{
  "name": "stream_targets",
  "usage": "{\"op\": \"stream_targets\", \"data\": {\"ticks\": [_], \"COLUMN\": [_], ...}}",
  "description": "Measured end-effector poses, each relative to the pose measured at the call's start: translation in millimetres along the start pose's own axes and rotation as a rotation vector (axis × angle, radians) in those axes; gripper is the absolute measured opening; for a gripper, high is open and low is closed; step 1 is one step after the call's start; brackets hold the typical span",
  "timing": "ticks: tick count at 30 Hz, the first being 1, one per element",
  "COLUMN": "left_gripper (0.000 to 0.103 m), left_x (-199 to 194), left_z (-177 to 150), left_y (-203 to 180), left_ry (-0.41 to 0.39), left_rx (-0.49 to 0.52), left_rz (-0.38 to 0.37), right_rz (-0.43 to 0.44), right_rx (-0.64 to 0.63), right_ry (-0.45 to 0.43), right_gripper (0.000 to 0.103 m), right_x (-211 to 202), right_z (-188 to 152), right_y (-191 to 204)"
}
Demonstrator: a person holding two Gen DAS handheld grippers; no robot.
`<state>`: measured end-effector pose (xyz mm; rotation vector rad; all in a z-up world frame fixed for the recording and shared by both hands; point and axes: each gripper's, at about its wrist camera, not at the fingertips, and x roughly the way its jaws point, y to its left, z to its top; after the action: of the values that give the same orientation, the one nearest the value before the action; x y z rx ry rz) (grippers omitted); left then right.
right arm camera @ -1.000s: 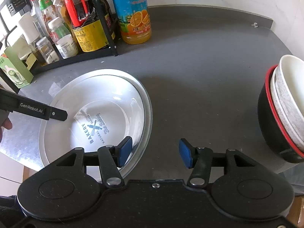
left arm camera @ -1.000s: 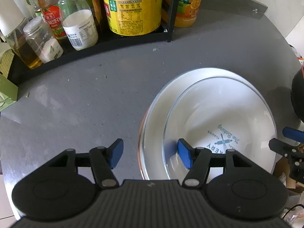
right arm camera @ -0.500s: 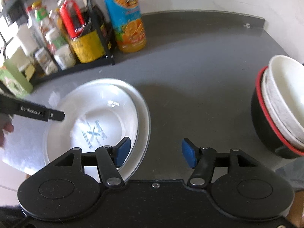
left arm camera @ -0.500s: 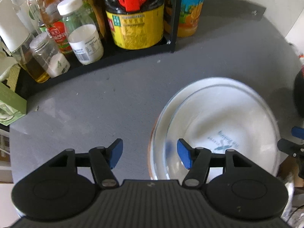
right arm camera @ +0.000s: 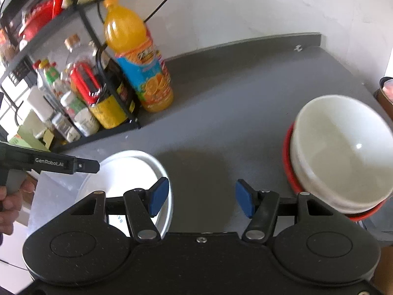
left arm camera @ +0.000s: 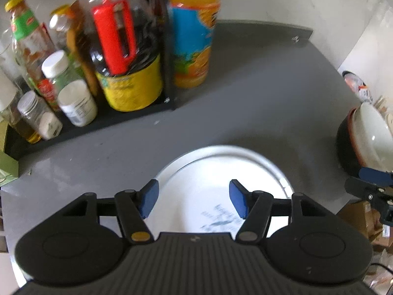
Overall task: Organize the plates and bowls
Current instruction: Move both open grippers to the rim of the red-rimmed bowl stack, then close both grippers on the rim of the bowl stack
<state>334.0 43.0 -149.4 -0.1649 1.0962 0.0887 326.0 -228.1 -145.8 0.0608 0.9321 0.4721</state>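
A stack of white plates [left arm camera: 221, 172] with a blue printed logo lies on the grey counter, straight below my left gripper [left arm camera: 194, 200], which hovers open and holds nothing. The same plates [right arm camera: 127, 174] show at lower left in the right wrist view, under the left fingertip of my right gripper [right arm camera: 202, 198], also open with nothing in it. A stack of bowls [right arm camera: 341, 147], white ones nested in a black bowl with a red rim, stands at the counter's right edge, and appears as the bowl stack [left arm camera: 368, 137] far right in the left wrist view.
A black rack [left arm camera: 103, 120] with sauce bottles and jars lines the back left. An orange juice bottle [right arm camera: 140, 59] stands beside it. A hand [right arm camera: 12, 204] grips the left gripper body [right arm camera: 49, 163]. Grey counter [right arm camera: 233, 98] stretches between plates and bowls.
Both grippers have risen and pulled back from the plates, so the plates look smaller and lower in each view. The bowl stack now shows more fully. Both grippers stayed open.
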Motion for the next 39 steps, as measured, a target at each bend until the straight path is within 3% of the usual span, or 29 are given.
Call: {"op": "stream_targets", "data": {"ticks": [11, 15, 20, 22, 31, 39], "left_gripper": [0.062, 0.067, 0.076, 0.079, 0.081, 0.081], "left_x": [-1.6, 0.5, 2.1, 5.2, 18.2, 29.7], "left_z": [22.8, 30.0, 36.8, 39.2, 43.9, 42.5], "left_y": [-81.3, -114.4, -155.8, -169.0, -219.8, -243.9], "left_ry": [-0.033, -0.046, -0.065, -0.065, -0.040, -0.026], "left_rx": [0.045, 0.078, 0.135, 0.148, 0.153, 0.118], "left_rz": [-0.063, -0.094, -0.123, -0.133, -0.144, -0.156], "right_rz": [-0.034, -0.074, -0.123, -0.145, -0.197, -0.173], "right_rx": [0.057, 0.103, 0.152, 0.166, 0.191, 0.213], "right_ry": [-0.084, -0.127, -0.151, -0.157, -0.164, -0.116], "right_gripper": [0.062, 0.076, 0.082, 0.091, 0.091, 0.091], "right_x": [-36.8, -50.0, -58.2, -60.2, -62.5, -57.4], "right_z": [15.2, 16.2, 15.1, 13.7, 8.2, 0.8], "right_y": [-57.7, -84.0, -113.1, -123.1, -157.6, -184.8]}}
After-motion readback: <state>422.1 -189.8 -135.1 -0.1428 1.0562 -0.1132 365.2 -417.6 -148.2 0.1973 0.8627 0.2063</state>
